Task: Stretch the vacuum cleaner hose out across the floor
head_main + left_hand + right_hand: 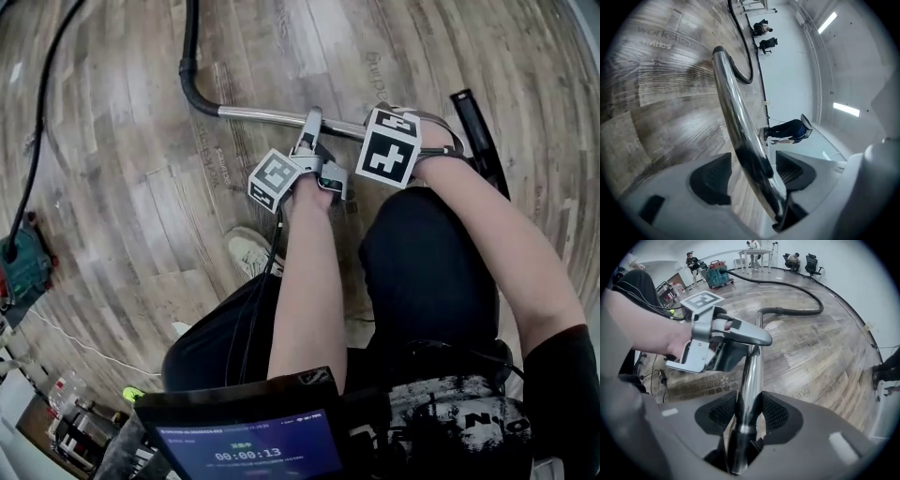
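Nearest, on the person's side of the tube (753, 373), a screen (248, 448) is cut off by the bottom edge of the head view. Dark trousers hide all but the toe of a shoe (246, 251).

The right gripper (749, 414) points down onto the near end of the tube and is clamped on it, with both pads pressing the metal from either side. In the head view its marker cube covers the jaws and the tube end beneath. A black bar (476, 127) just right of the tube is partly hidden by the forearm.

A little farther along the tube, the left gripper (751, 172) straddles it with its jaws spread wide. The tube runs between the pads, and plank floor (122, 187) shows in the gap on one side, so nothing is squeezed. That gripper's view is smeared, and whether the other pad brushes the metal is hard to tell.

At its far end the tube bends into the black hose (797, 311). The hose loops over the floor and runs away from the tube to the vacuum (716, 273). In the head view the hose leaves the top edge.

Farthest from the tube, chairs (808, 261) and a few people stand by a white wall, too small to make out.
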Demonstrator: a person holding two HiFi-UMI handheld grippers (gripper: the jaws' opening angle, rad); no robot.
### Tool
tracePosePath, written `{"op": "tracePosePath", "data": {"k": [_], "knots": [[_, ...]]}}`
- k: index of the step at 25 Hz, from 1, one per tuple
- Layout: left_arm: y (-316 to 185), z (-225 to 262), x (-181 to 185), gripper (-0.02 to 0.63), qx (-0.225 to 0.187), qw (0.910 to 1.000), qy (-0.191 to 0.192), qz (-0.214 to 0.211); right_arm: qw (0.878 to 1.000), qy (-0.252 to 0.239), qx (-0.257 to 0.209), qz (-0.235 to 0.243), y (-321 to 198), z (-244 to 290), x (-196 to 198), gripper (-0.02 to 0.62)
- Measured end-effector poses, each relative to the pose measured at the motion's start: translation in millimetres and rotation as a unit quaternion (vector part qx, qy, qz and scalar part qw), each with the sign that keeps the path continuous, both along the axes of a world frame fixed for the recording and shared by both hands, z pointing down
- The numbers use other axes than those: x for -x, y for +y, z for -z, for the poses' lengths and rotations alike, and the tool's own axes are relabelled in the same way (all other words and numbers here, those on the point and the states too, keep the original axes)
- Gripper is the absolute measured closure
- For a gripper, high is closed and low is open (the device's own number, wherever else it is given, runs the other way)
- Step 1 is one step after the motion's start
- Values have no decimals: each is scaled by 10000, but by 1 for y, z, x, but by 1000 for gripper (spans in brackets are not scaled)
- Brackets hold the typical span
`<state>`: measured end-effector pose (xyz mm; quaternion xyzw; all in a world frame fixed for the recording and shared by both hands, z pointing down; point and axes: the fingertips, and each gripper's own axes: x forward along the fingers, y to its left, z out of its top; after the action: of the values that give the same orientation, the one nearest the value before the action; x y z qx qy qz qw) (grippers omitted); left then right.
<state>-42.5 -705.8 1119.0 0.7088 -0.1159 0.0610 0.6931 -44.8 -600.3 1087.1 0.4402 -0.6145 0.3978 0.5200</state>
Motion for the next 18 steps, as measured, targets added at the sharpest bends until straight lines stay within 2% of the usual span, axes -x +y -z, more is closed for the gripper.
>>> {"op": "tracePosePath", "data": {"k": [2, 3, 6, 11, 15, 18], "knots": [[-6, 0, -13, 363, -65, 10000, -30, 63, 9999, 101, -25, 32, 1, 5, -2, 417], [-9, 0, -18, 369, -22, 9999, 1, 115, 9999, 156, -38, 51, 1, 6, -3, 417], [-11, -1, -25, 398, 346, 9985, 262, 331, 9997, 221, -49, 77, 2, 8, -7, 417], [-11, 4, -32, 447, 851, 9911, 715, 731, 9998, 166, -82, 1, 4, 5, -13, 416], [-10, 14, -35, 463, 654, 9923, 735, 755, 9994, 325, -41, 94, 8, -4, -15, 407], [-11, 24, -38, 465, 516, 9925, 710, 848, 9975, 631, 68, 324, 9, -14, -22, 370]]}}
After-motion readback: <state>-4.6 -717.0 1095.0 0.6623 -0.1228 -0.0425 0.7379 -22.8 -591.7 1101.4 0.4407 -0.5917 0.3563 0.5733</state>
